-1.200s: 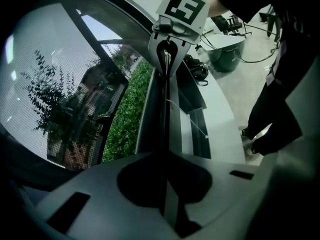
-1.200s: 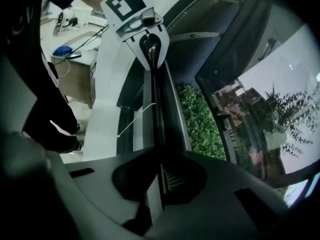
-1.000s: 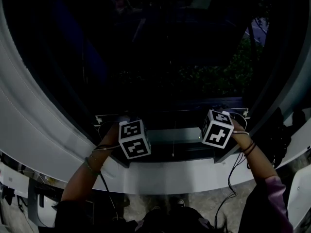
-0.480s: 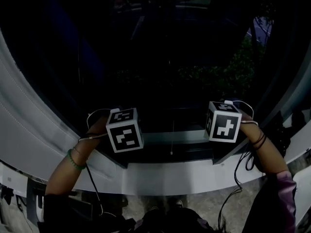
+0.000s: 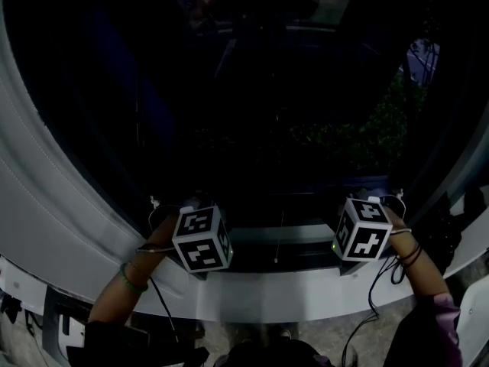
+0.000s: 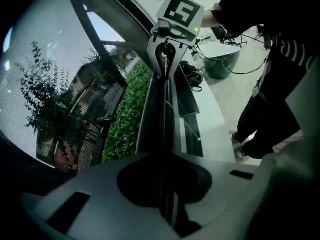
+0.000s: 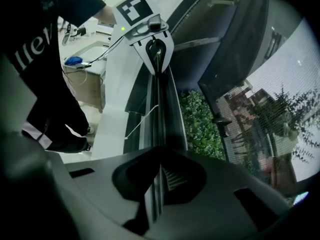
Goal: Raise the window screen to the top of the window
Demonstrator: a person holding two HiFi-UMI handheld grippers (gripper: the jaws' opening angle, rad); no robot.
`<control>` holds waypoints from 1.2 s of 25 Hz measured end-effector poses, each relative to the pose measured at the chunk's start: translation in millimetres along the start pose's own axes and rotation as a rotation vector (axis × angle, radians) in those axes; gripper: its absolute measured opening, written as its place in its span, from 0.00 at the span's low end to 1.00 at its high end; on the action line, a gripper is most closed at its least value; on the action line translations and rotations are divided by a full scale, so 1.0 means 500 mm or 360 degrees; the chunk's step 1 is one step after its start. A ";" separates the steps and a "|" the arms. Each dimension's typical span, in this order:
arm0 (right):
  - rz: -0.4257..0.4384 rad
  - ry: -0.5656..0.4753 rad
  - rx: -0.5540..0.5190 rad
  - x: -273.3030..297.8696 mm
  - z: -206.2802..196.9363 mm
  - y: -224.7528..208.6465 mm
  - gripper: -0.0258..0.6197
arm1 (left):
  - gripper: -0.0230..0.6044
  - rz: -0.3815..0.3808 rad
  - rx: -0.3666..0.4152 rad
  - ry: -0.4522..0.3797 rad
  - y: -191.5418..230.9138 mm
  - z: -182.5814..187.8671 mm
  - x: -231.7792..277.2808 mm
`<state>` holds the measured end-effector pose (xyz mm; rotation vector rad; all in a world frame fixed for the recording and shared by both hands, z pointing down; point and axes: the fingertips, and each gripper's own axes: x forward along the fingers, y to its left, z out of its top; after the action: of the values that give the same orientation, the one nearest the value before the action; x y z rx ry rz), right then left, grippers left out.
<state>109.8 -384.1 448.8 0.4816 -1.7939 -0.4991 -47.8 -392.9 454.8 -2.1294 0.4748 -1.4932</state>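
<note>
The window screen's bottom rail [image 5: 284,238] runs level just above the white sill [image 5: 267,289] of a dark window. My left gripper [image 5: 200,239] is shut on the rail's left end, my right gripper [image 5: 363,230] on its right end. In the left gripper view the rail [image 6: 161,109] passes between the jaws of the left gripper [image 6: 165,184] and runs to the right gripper [image 6: 167,49] at the far end. In the right gripper view the rail [image 7: 160,109] runs from the right gripper [image 7: 157,184] to the left gripper [image 7: 150,39]. Mesh [image 6: 45,84] covers the glass above.
A thin pull cord [image 5: 276,249] hangs from the rail's middle. The grey window frame [image 5: 46,205] curves up on the left and also rises on the right. Outside are a green hedge [image 7: 200,119] and trees. A person's dark clothing [image 6: 280,84] fills the room side.
Both grippers and the rail rose slightly half a second ago, then sit lower in the head view again. The head view has also shifted a little. Both stay shut on the rail.
</note>
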 end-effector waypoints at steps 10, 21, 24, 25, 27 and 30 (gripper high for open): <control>-0.0779 -0.0153 0.0022 -0.070 0.017 -0.087 0.08 | 0.09 0.0986 0.0074 -0.0205 0.092 0.028 -0.066; -0.0882 -0.0202 0.0049 -0.233 0.075 -0.210 0.09 | 0.10 0.0913 -0.0027 -0.0295 0.218 0.082 -0.227; -0.0985 -0.0237 0.0053 -0.288 0.091 -0.255 0.09 | 0.10 0.1010 -0.0008 -0.0330 0.265 0.102 -0.279; -0.1018 -0.0239 0.0049 -0.306 0.097 -0.270 0.09 | 0.10 0.1033 -0.0004 -0.0331 0.281 0.108 -0.297; -0.1072 -0.0248 0.0044 -0.341 0.110 -0.297 0.09 | 0.10 0.1066 0.0004 -0.0330 0.309 0.119 -0.332; -0.1123 -0.0283 0.0044 -0.391 0.127 -0.330 0.09 | 0.10 0.1114 0.0020 -0.0335 0.342 0.136 -0.381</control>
<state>111.3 -405.5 185.9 1.1303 -1.7685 -1.0254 -49.0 -416.6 191.0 -1.7991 0.9958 -0.8634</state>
